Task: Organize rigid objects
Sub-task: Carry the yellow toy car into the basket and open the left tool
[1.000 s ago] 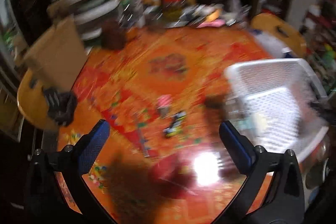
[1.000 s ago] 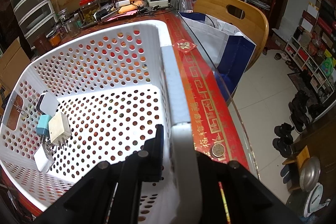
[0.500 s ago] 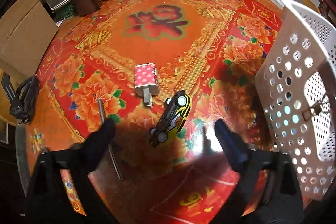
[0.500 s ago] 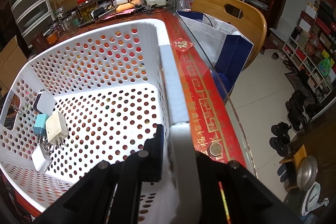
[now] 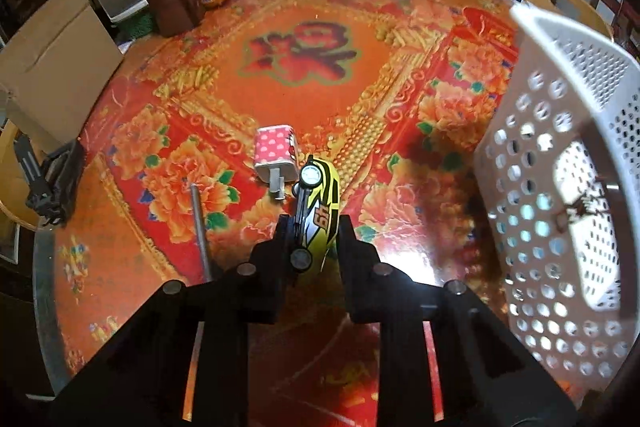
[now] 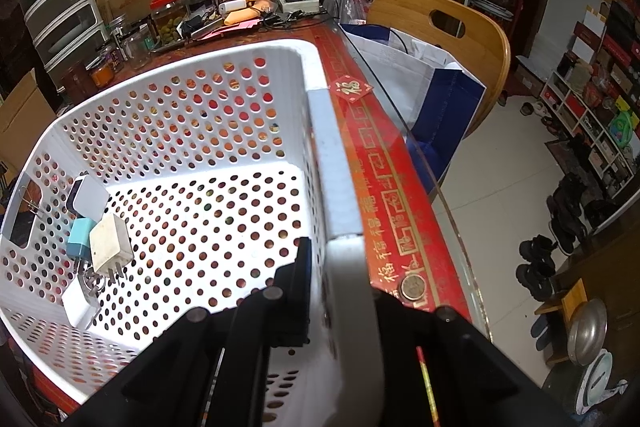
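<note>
Red and gold flowered cloth under glass covers the table (image 5: 312, 99), and over it the left gripper (image 5: 313, 227) is closed on a yellow toy car (image 5: 318, 203), which lies on its side between the fingers with its nose pointing forward. Just ahead of the car lies a pink dotted charger (image 5: 276, 151), a thin metal rod (image 5: 200, 223) lies to the left, and the white basket (image 5: 560, 187) stands to the right. The right gripper (image 6: 336, 267) pinches the basket's rim (image 6: 332, 167); several chargers (image 6: 108, 239) lie inside at its far left.
</note>
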A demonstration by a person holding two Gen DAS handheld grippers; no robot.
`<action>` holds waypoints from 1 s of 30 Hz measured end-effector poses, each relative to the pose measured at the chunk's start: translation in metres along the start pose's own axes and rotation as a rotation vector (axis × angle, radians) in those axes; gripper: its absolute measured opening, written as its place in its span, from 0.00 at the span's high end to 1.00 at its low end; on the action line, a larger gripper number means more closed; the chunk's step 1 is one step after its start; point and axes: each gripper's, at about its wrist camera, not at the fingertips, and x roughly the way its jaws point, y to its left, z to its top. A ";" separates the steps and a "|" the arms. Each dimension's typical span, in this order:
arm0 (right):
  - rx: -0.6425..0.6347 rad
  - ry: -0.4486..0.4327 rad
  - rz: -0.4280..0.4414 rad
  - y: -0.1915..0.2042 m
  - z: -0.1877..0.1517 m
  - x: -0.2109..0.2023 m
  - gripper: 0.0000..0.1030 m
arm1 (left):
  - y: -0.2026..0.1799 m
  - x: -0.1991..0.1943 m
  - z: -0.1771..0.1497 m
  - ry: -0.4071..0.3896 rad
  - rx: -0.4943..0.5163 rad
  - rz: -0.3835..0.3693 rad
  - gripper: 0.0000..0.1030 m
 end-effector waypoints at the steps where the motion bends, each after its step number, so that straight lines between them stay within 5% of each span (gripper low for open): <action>1: -0.002 -0.001 -0.006 0.000 0.000 0.000 0.92 | 0.001 -0.009 0.001 -0.013 -0.002 0.002 0.81; 9: -0.006 -0.007 0.003 0.000 0.000 0.000 0.92 | -0.021 -0.118 0.014 -0.257 0.009 0.242 0.80; 21: -0.005 -0.006 0.015 -0.001 0.000 0.000 0.92 | -0.098 -0.181 0.016 -0.341 0.091 0.267 0.80; 30: -0.006 -0.006 0.023 -0.001 0.000 0.000 0.91 | -0.182 -0.154 0.008 -0.259 0.197 0.189 0.80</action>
